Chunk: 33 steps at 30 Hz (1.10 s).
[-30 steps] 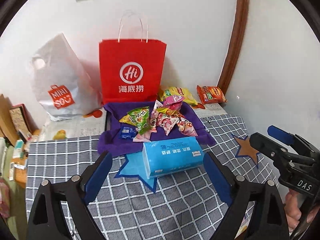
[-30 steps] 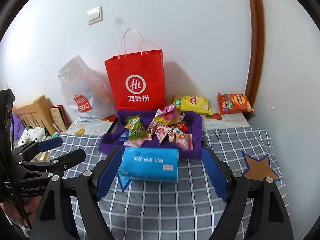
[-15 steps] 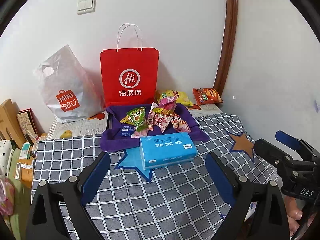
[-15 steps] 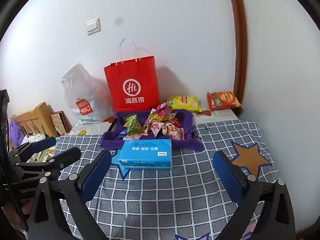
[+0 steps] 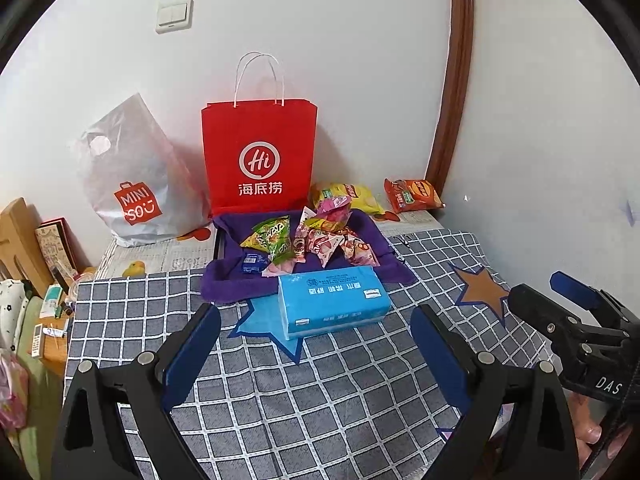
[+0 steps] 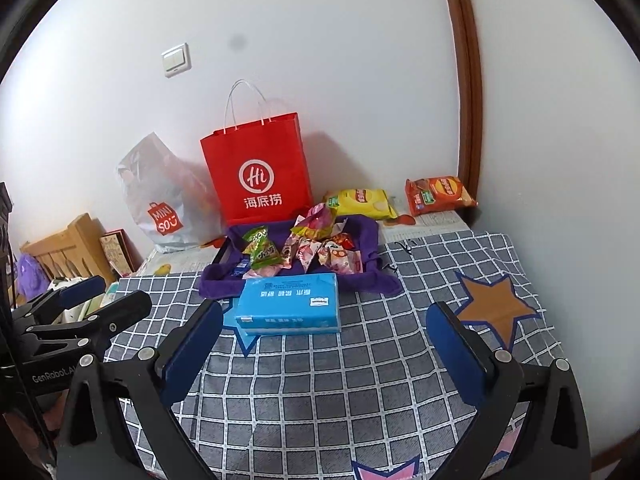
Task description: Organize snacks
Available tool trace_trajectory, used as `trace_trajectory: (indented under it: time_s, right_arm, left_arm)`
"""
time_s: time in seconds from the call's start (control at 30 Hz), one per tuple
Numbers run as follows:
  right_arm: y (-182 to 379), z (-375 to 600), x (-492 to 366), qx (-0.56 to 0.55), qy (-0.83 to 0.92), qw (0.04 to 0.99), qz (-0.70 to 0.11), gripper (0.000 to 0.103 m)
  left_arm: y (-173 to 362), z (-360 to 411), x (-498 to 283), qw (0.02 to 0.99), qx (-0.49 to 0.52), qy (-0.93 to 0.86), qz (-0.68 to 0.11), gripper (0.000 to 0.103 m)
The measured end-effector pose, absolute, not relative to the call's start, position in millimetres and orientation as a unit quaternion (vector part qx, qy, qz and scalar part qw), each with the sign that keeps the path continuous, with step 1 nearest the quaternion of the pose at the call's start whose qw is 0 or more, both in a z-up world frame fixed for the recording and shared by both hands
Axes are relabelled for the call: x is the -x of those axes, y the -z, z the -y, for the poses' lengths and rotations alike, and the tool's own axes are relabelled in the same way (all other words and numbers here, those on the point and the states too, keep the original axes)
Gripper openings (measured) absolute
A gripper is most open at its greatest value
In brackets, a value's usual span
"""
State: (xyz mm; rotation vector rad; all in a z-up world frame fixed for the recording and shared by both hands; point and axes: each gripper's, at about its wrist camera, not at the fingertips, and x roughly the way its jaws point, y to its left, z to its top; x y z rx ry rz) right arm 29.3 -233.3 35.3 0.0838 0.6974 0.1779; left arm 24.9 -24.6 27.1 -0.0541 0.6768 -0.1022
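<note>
Both grippers hang back over the checked cloth (image 5: 320, 392), empty: the left gripper (image 5: 316, 344) stands wide, and the right gripper (image 6: 324, 344) has just been opening with nothing between its jaws. The step looks like a pause between picks. Next comes a reach toward 12 o'clock. The purple tray (image 5: 224, 288), behind the blue tissue pack (image 5: 332, 300), holds small snack packets (image 5: 316, 236); two chip bags (image 6: 360, 202) lie outside it at 1 o'clock.

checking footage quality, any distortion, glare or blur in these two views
Left wrist view: strong fisheye bending with dark corners, door frame curved, red bag sharp. Right wrist view: same bending, bright washed-out wall at right, a faint dark smudge above the bag, tissue pack in focus.
</note>
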Motion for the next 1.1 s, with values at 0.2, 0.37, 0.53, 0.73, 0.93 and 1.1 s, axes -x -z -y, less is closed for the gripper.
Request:
trace_trajectory:
  time_s: [0.2, 0.37, 0.53, 0.73, 0.93, 1.1]
  right_arm:
    - [-37.4, 232.5, -25.9, -0.033, -0.082, 0.937, -0.339, 0.1]
    - [-39.4, 231.8, -24.3, -0.034, -0.085, 0.938, -0.335, 0.1]
    - [-41.5, 230.6, -22.2, -0.031, -0.087, 0.939, -0.332, 0.1]
    - [-42.9, 231.9, -21.7, -0.035, -0.087, 0.939, -0.331, 0.1]
    - [-43.5, 233.6, -21.6, -0.036, -0.089, 0.939, -0.33, 0.1]
    - [-44.0, 233.6, -21.5, -0.037, -0.089, 0.939, -0.33, 0.1]
  left_arm:
    - [-29.1, 25.7, -23.1, 0.943, 0.026, 0.05, -0.329, 0.096]
    - [-30.2, 27.7, -21.9, 0.942, 0.023, 0.053, -0.329, 0.096]
    - [-31.8, 29.1, -21.1, 0.943, 0.023, 0.055, -0.328, 0.096]
    - [-31.9, 30.4, -21.0, 0.943, 0.023, 0.055, -0.329, 0.096]
    - [-31.9, 30.9, -20.6, 0.943, 0.023, 0.055, -0.328, 0.096]
    - [-32.4, 31.6, -20.4, 0.943, 0.023, 0.056, -0.328, 0.096]
